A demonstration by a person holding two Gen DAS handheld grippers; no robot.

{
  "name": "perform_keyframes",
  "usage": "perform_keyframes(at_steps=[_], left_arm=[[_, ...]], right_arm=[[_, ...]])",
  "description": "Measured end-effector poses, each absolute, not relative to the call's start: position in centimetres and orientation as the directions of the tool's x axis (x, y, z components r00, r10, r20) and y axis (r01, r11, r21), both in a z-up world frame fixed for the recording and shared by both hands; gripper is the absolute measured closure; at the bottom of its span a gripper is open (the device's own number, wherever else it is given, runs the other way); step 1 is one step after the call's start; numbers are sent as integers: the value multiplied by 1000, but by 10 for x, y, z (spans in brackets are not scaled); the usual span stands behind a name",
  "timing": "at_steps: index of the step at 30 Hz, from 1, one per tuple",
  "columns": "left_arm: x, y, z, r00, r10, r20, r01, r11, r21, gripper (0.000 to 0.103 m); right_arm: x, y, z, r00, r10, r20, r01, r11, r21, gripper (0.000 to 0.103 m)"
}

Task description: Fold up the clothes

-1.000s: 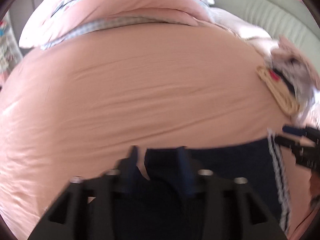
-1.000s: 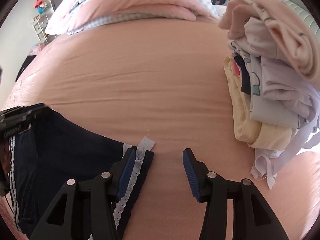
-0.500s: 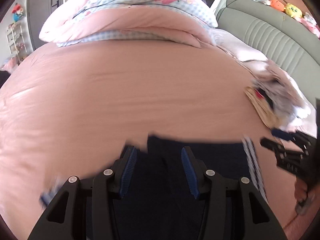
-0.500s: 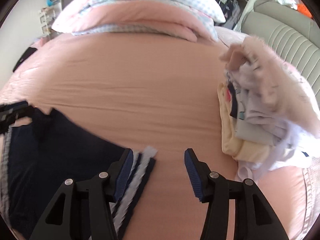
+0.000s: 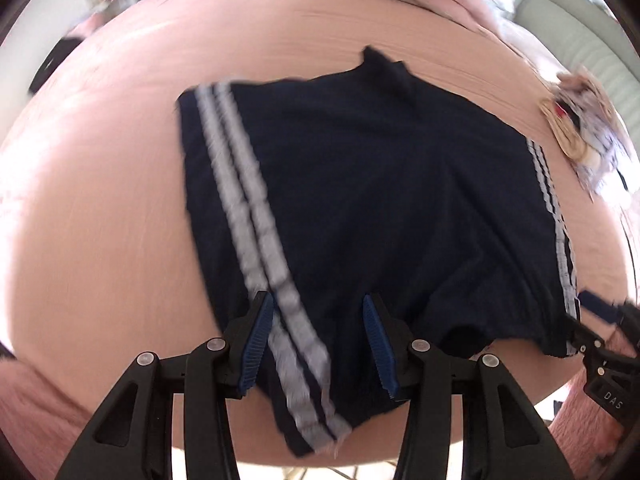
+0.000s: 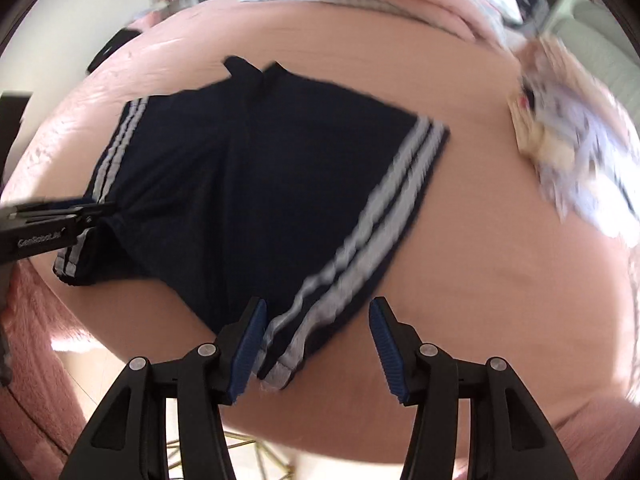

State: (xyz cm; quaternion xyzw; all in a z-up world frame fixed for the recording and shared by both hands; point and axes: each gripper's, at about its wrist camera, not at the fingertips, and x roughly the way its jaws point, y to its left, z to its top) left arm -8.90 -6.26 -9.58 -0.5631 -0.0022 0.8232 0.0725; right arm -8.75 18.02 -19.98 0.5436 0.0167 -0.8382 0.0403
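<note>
Now navy shorts (image 5: 372, 200) spread flat on pink bed (image 5: 100, 220)

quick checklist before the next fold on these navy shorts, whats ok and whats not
1. Navy shorts spread on the pink bedsheet: ok.
2. Left gripper astride the shorts' striped corner, jaws apart: ok; whether the pads pinch cloth: cannot tell.
3. Right gripper over the other striped corner, jaws apart: ok; grip: cannot tell.
4. Fabric flat: not ok, a bump stands up at the far edge and the near edge is puckered.
5. Bare sheet beyond the shorts to fold onto: ok.
6. Stack of folded clothes apart from the shorts: ok.
</note>
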Motion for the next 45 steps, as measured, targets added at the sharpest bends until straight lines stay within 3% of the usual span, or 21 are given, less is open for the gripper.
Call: perform_keyframes(at_steps=[4, 7, 9, 15, 20, 21, 23, 24, 27, 31, 36, 40, 43, 45], left_arm=[[-79, -59, -102, -420, 70, -905, -161, -987, -2, 58], [-75, -72, -88, -466, 86, -881, -114, -993, -37, 59], [-71, -93, -75, -495, 139, -858, -52, -990, -130, 59], [-57, -137, -95, -347, 329, -878, 89, -921, -380, 59], [-57, -142, -105, -346, 350, -871, 77, -914, -398, 62], [-55, -144, -105, -350, 362, -864, 80, -907, -412, 73], [-55, -140, -108, -349, 373, -859, 76, -903, -423, 87], [-55, -136, -111, -346, 375, -860, 71, -904, -422, 90], [-55, -130, -105, -355, 346, -868, 33, -924, -382, 95], [-41, -134, -78, -425, 310, -850, -46, -946, -322, 95], [-45, -132, -68, -401, 258, -879, -130, -966, -224, 95], [-62, -124, -108, -273, 282, -920, -99, -959, -265, 91], [-62, -131, -118, -248, 293, -923, -65, -956, -286, 88], [-62, -133, -111, -253, 279, -926, -55, -960, -274, 78]], right_arm=[[-88, 202, -216, -420, 8, -907, -8, -1000, -5, 50], [-87, 217, -205, -467, 79, -881, -87, -995, -43, 49], [-80, 227, -189, -520, 78, -850, -123, -992, -16, 49], [-57, 247, -203, -443, -179, -879, -172, -945, 279, 47], [-55, 241, -218, -406, -286, -868, -175, -908, 381, 49], [-57, 240, -219, -403, -291, -868, -175, -906, 385, 62], [-59, 237, -218, -392, -315, -864, -166, -900, 404, 74], [-59, 232, -219, -389, -310, -868, -154, -906, 393, 82], [-57, 217, -217, -393, -236, -889, -100, -950, 296, 89], [-54, 208, -189, -500, -97, -861, -61, -987, 146, 91], [-56, 204, -164, -535, -141, -833, -45, -980, 195, 91], [-56, 208, -214, -372, -162, -914, -111, -970, 217, 91], [-46, 215, -215, -364, -200, -910, -123, -958, 259, 91], [-42, 214, -207, -382, -187, -905, -113, -962, 247, 91]])
